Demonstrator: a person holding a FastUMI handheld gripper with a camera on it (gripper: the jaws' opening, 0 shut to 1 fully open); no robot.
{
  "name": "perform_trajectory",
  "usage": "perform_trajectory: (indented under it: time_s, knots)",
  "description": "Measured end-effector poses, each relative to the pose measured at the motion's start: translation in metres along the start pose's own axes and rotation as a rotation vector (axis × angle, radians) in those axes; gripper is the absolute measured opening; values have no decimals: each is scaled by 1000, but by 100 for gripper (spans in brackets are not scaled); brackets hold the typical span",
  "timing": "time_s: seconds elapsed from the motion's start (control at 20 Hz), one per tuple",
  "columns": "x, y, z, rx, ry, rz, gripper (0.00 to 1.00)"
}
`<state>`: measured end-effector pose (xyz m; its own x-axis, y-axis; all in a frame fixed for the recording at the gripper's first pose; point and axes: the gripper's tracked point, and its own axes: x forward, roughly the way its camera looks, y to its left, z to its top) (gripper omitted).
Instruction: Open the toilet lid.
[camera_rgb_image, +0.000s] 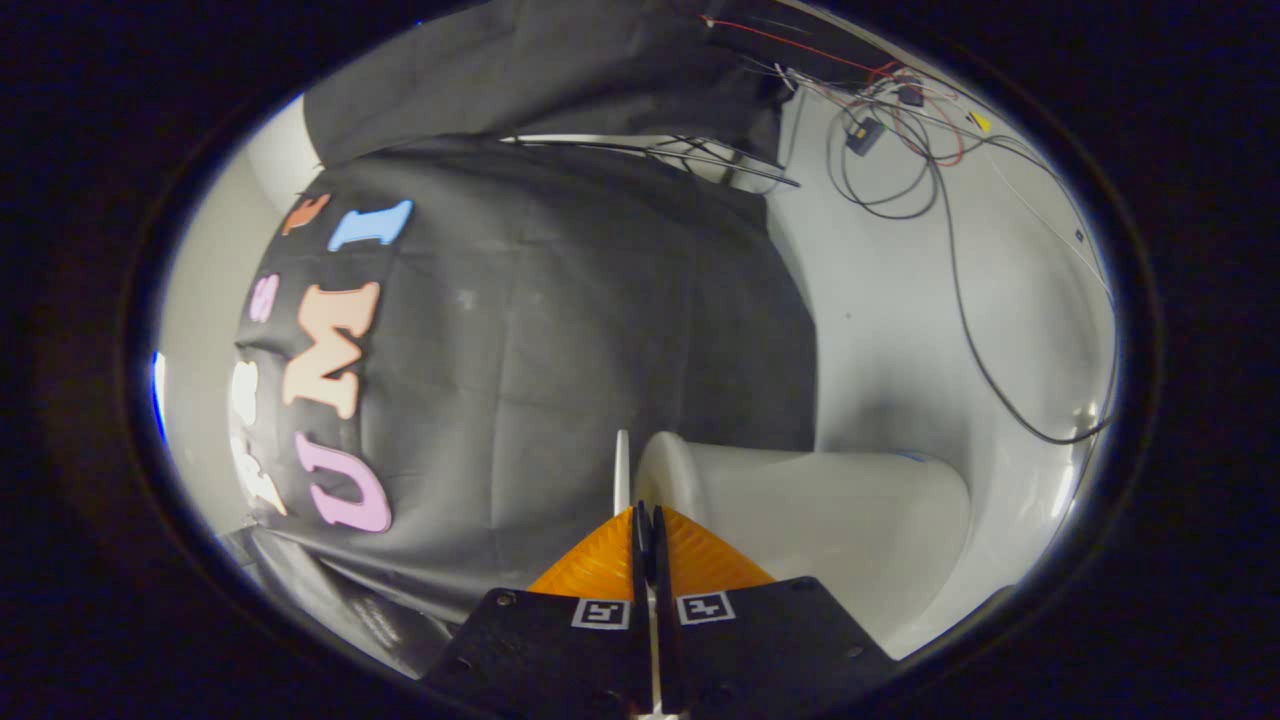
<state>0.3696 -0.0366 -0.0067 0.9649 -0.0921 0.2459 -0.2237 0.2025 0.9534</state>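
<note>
Between pinched gripper (645, 525) fingers, thin lid (622, 470) edge gripped, upright beside toilet (820, 520); could slip free and slam if loosened.

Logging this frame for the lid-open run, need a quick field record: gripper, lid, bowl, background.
gripper: fingers closed together on the thin edge of the lid
toilet lid: seen edge-on, thin white strip between the fingertips and reaching just beyond them
toilet body: white, curved, beside the lid
background: black cloth wall, white wall with loose cables
</note>
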Motion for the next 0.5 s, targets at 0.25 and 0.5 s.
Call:
perform_trajectory:
  time_s: [0.25, 0.5]
  knots:
    - [-10, 101, -25, -222, -25, 108, 7]
    - [-17, 210, -82, -489, -29, 180, 7]
